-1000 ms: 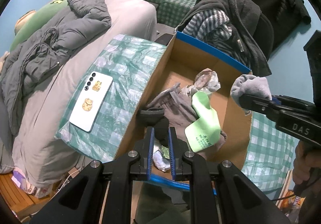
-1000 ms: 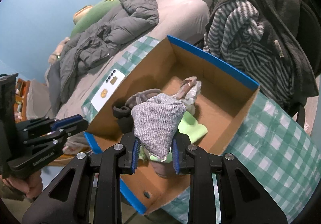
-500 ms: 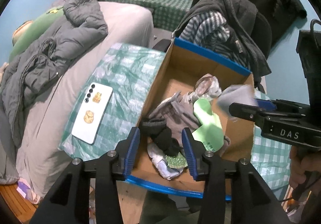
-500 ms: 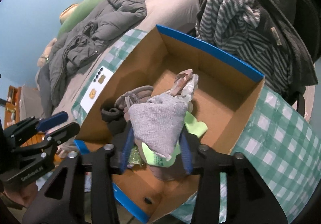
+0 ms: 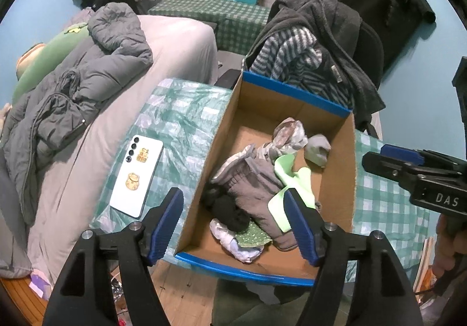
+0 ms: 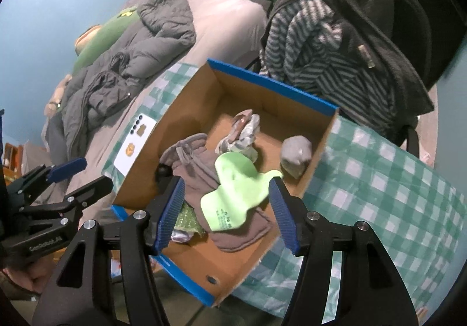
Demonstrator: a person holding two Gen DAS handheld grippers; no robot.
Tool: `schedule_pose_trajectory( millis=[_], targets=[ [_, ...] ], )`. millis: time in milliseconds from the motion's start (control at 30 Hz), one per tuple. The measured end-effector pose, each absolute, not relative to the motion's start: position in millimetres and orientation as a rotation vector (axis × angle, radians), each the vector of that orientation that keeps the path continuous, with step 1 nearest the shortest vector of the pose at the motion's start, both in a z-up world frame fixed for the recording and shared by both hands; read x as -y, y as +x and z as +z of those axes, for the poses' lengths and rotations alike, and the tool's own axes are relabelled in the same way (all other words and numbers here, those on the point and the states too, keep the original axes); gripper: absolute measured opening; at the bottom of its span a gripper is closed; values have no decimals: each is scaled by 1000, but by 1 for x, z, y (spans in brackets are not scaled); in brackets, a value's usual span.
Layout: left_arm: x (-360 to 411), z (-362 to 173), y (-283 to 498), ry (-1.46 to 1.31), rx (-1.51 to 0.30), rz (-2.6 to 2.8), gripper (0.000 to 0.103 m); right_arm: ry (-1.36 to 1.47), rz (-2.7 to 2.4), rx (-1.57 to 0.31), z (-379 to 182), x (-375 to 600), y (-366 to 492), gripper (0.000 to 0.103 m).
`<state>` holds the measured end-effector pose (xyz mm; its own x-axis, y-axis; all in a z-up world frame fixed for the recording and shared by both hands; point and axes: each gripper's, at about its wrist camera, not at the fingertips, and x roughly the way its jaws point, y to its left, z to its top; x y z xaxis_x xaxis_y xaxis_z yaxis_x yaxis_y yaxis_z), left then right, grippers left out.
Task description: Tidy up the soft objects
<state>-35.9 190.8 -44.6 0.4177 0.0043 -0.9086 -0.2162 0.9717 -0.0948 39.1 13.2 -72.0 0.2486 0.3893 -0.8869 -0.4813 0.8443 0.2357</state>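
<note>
A cardboard box point(image 5: 292, 98) with a blue rim holds several soft items: a rolled grey sock point(image 5: 318, 149) by its right wall, a light green sock point(image 5: 294, 183), a grey-brown cloth point(image 5: 254, 183), a black sock point(image 5: 230, 212) and a patterned cloth point(image 5: 287, 133). My left gripper point(image 5: 232, 193) hovers over the box's near end, its jaws opening, and they press on nothing. My right gripper point(image 6: 226, 181) hangs above the green sock point(image 6: 236, 194), its jaws opening and bare too. The grey sock point(image 6: 296, 155) lies apart from it in the box point(image 6: 271, 83).
A white phone point(image 5: 137, 177) lies on the green checked cloth point(image 5: 181, 121) left of the box. A bed with a grey jacket point(image 5: 87, 86) is further left. A chair draped with striped and dark clothes point(image 5: 306, 63) stands behind the box. Wooden floor lies below.
The left gripper has opened and let go of the black sock. The right gripper has opened and the grey sock dropped to the box's right side. Both grippers rose.
</note>
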Motion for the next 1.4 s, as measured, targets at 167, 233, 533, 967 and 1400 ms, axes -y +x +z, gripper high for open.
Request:
schedule_pose_trajectory(
  millis=[167,233,533,967,1400],
  targets=[
    [-180,-31,-38,-172,-1121,129,80,-65,566,-1144,-54,2,33,61],
    [-175,-27,-39,-150,-1114,127,80,-56,554,-1130,-47,9,31,61],
    [-154,-17,-41,-106,-1109,123,80,-48,504,-1079,-26,35,20,61],
    [-123,-5,-49,-106,-1085,137,80,-34,474,-1088,-20,68,8,61],
    [-104,-5,-56,-85,-1101,131,80,-42,471,-1083,-17,82,5,61]
  ],
)
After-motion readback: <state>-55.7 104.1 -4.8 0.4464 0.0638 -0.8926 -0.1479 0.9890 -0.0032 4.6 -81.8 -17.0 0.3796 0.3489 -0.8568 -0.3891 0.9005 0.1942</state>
